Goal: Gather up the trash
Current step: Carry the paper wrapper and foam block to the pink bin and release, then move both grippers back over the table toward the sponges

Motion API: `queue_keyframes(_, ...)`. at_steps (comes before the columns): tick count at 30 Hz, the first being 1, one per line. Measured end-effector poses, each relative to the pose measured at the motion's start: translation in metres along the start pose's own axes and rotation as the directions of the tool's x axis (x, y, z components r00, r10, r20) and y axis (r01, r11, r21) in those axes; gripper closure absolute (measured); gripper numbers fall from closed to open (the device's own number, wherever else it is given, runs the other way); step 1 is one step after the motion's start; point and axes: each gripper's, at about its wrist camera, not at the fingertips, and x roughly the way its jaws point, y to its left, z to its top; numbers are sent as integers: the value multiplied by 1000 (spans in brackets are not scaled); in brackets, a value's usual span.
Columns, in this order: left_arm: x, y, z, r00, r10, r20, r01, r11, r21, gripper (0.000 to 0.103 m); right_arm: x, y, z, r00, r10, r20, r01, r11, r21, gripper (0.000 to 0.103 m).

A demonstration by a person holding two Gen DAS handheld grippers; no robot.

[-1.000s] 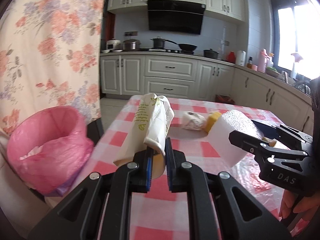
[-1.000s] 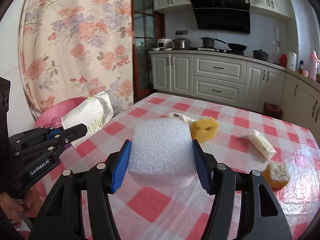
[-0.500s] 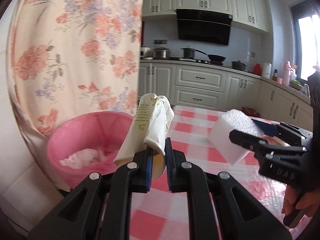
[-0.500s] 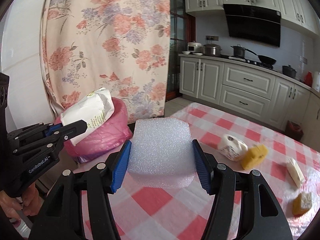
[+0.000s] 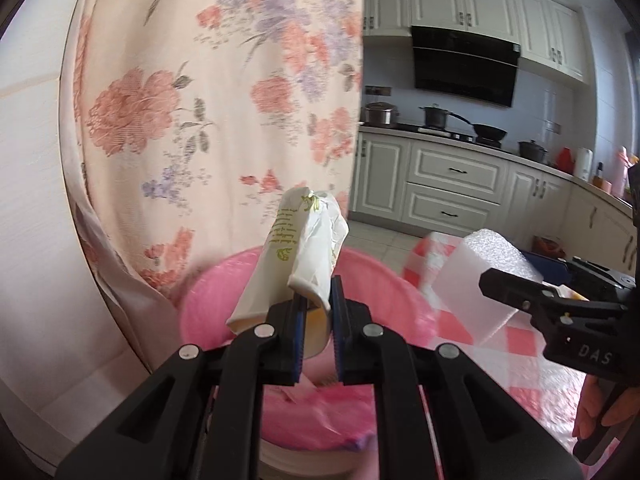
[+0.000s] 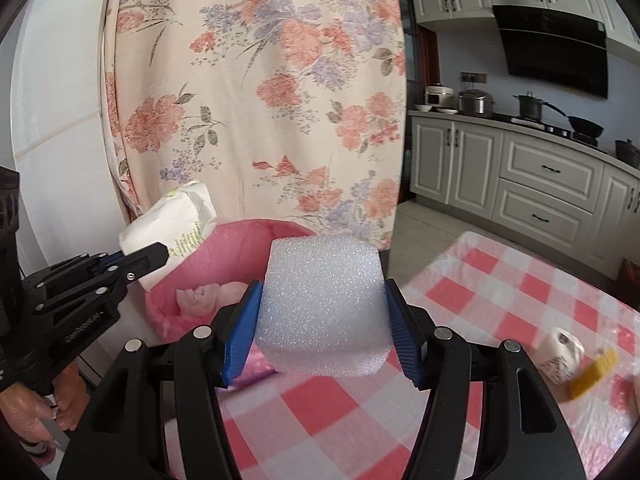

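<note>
While tilted downward, left tool point(image 5: 316, 300) pinches wrapper point(image 5: 296, 256) above bin point(image 5: 208, 300).

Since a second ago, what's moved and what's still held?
Both claws swung from over the checked table toward the pink-lined bin. The left claw, shut on the white paper bag, now hangs over the bin's mouth; the right claw with its white foam block is near the table edge beside the bin. Nothing was grasped or released. The trash on the table looks unmoved.
</note>
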Motion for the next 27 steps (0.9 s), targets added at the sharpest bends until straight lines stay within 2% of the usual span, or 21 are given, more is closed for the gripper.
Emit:
queue_keyframes(9, 38, 36, 4, 999, 20, -33, -23, 997, -76, 91, 53, 22, 28, 998, 51, -29, -52, 998, -45, 45)
queue_keyframes(15, 54, 40, -3, 998, 31, -48, -34, 998, -59, 90, 83, 24, 28, 995, 75, -63, -77, 997, -27, 44)
queue_keyframes(16, 57, 41, -4, 998, 36, -55, -39, 997, -60, 89, 87, 24, 28, 995, 77, -66, -79, 997, -26, 44)
queue_keyframes(19, 59, 46, -9, 997, 54, -61, -58, 996, -73, 68, 98, 24, 29, 992, 100, -78, -101, 995, -14, 42)
queue_keyframes(21, 55, 50, -11, 996, 67, -61, -71, 995, -76, 66, 103, 23, 30, 992, 101, -73, -101, 995, -8, 35)
queue_keyframes(23, 49, 52, -13, 995, 86, -53, -90, 993, -76, 59, 102, 22, 31, 991, 112, -68, -112, 994, 6, 28)
queue_keyframes(27, 37, 54, -14, 993, 107, -42, -110, 990, -87, 52, 94, 20, 31, 991, 124, -47, -123, 992, 19, 26)
